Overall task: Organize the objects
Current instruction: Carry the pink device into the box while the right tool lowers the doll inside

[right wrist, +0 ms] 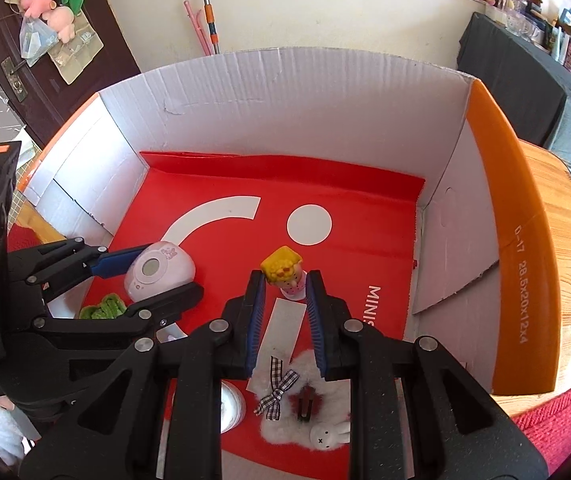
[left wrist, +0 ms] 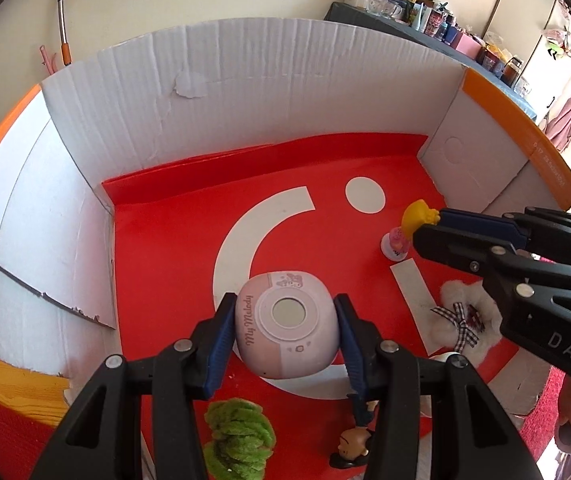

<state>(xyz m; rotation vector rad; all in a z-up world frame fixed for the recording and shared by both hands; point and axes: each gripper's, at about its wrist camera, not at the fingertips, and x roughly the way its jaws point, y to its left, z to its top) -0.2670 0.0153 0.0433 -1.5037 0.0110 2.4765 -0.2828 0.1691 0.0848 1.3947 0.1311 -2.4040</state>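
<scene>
My left gripper is shut on a pink My Melody device and holds it inside the cardboard box; it also shows in the right wrist view. My right gripper has its fingers on either side of a small figurine with a yellow head, which stands on the red box floor. The figurine also shows in the left wrist view. I cannot tell whether the right fingers touch the figurine.
On the box floor lie a green fuzzy toy, a small dark-haired figure, a white fluffy clip with checked bow, a white rabbit charm and a white round container. A wooden table lies right.
</scene>
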